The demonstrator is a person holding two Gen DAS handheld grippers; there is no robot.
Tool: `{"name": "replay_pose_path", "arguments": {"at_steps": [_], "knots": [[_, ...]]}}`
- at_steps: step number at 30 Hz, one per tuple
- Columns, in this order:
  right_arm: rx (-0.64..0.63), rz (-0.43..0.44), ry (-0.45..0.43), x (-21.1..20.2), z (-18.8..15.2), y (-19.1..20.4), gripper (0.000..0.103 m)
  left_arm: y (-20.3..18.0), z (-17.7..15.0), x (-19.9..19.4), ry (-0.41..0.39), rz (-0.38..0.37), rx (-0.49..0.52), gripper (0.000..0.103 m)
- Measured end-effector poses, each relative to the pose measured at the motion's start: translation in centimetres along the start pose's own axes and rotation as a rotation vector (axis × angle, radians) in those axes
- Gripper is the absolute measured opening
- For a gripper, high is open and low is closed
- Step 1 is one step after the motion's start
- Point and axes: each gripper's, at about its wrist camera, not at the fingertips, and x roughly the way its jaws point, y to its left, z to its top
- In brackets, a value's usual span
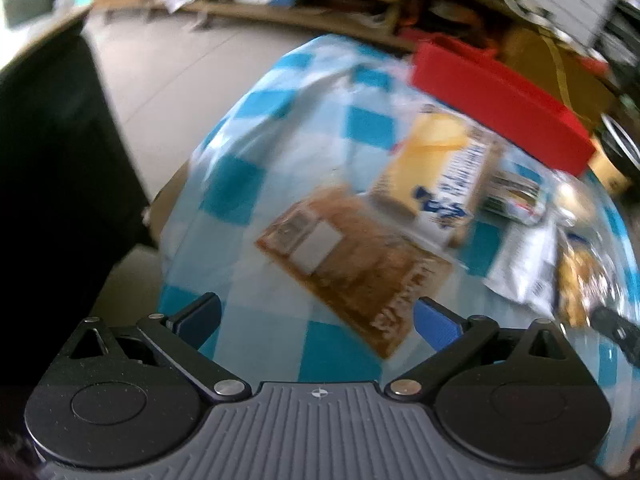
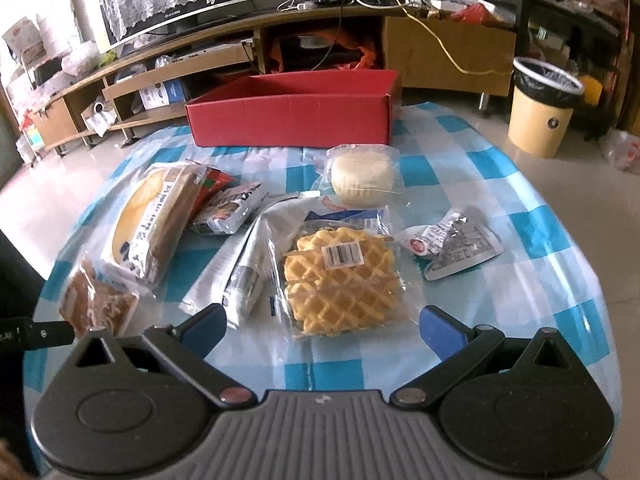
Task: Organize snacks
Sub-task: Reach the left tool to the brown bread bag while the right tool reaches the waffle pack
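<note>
Left gripper [image 1: 318,316]: jaws spread wide and holding nothing; the blue pads [image 1: 434,326] stand clear of everything, with only the checked tablecloth [image 1: 248,184] and the near corner of a brown cake packet [image 1: 352,260] lying below the gap. That view is blurred, so whether the right-hand pad brushes the packet's edge cannot be told. Beyond the brown packet, further out from the jaws, lies a long bread packet [image 1: 438,168] with a yellow loaf inside, and past that, to the far right of the jaws, the red box [image 1: 500,100] sits tilted in frame. Right gripper [image 2: 322,326]: jaws likewise released and empty — both pads apart, nothing pressed between them. Directly ahead of the gap, just beyond the fingertips, lies a clear waffle packet [image 2: 344,276] bearing a barcode label; it is not touched. Just left of it, ahead of the left-hand pad, lies a white wrapper [image 2: 236,276]. Further ahead sits a round white cake in a clear pack [image 2: 362,176], and to the right of the jaws' line a silver sachet [image 2: 460,248]. The red box [image 2: 292,120] stands open and empty at the far end of the table, straight ahead of the jaws, well apart from them.
</note>
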Motion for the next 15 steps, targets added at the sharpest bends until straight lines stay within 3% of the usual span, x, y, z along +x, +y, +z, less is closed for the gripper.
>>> {"name": "replay_pose_path", "arguments": {"at_steps": [4,10,15], "knots": [[0.050,0.047,0.029,0.5,0.6,-0.3,0.100,0.2,0.7,1.7,0.057,-0.026,-0.136,0.102],[0.090,0.104,0.025,-0.3,0.8,-0.7,0.100,-1.9,3.1,4.0,0.090,0.032,-0.287,0.103],[0.102,0.120,0.009,-1.1,1.0,-1.4,0.100,-4.4,3.7,6.0,0.109,0.134,-0.250,0.102]]}}
